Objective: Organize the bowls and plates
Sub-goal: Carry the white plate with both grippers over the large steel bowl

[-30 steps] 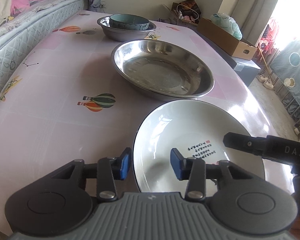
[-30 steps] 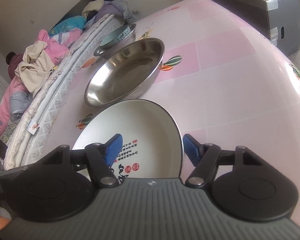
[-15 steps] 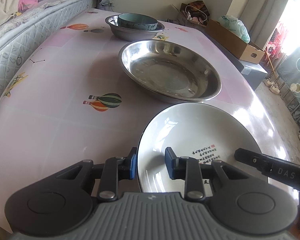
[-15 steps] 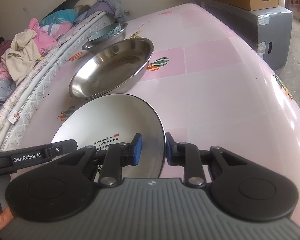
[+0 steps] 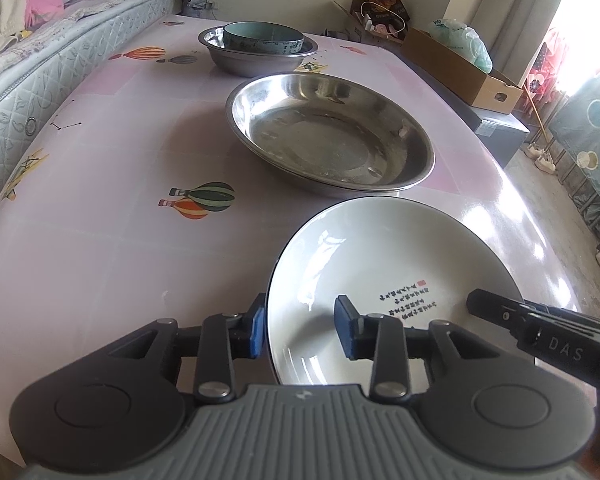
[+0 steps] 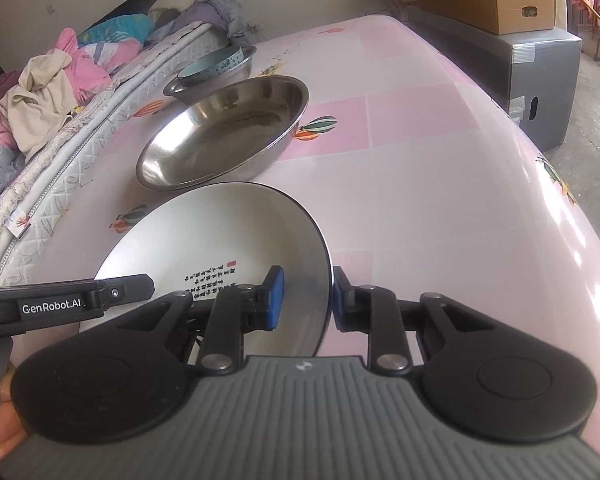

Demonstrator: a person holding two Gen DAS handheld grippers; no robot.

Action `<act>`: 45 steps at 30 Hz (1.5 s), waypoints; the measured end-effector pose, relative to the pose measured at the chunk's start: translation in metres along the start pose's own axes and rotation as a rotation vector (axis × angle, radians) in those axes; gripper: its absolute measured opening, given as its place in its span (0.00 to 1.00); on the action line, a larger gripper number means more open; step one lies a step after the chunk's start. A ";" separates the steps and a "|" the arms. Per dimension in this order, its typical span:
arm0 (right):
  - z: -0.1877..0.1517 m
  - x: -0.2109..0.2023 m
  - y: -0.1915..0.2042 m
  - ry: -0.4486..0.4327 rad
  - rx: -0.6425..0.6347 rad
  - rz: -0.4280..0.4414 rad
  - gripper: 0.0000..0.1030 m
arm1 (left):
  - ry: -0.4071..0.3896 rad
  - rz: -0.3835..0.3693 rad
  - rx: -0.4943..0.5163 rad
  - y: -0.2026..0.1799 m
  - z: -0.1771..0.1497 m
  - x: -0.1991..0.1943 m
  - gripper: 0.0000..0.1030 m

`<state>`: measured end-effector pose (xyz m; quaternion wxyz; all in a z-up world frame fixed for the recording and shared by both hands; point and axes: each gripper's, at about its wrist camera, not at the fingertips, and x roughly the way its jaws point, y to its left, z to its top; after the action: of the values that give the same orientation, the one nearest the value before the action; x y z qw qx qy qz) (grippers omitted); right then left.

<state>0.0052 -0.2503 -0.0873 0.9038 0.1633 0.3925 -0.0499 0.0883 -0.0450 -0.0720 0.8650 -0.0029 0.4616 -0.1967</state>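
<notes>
A white plate with a black rim and printed script [image 5: 384, 276] is held between both grippers above the pink table's near end; it also shows in the right wrist view [image 6: 220, 248]. My left gripper [image 5: 302, 330] is shut on the plate's left rim, one pad outside and one inside. My right gripper [image 6: 306, 298] is shut on its right rim. Beyond the plate lies a large steel plate [image 5: 332, 136], and farther back a teal bowl [image 5: 264, 36] sits inside a steel bowl [image 5: 256, 60].
The pink table [image 5: 100, 168] has balloon prints. A mattress with clothes [image 5: 40, 52] borders its left side. A cardboard box [image 5: 460, 68] rests on a grey cabinet [image 6: 540, 60] on the right.
Both grippers closed on the white plate's opposite rims. The plate has come up off the table and sits a little higher and nearer the steel plate.
</notes>
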 end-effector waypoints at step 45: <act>-0.018 -0.004 0.011 -0.088 -0.097 -0.027 0.31 | -0.065 -0.001 0.090 -0.013 -0.022 -0.011 0.50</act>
<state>-0.0076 -0.2339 -0.0936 0.9263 0.1114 0.3564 -0.0503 0.0606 -0.0498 -0.0739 0.8789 0.0293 0.4237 -0.2173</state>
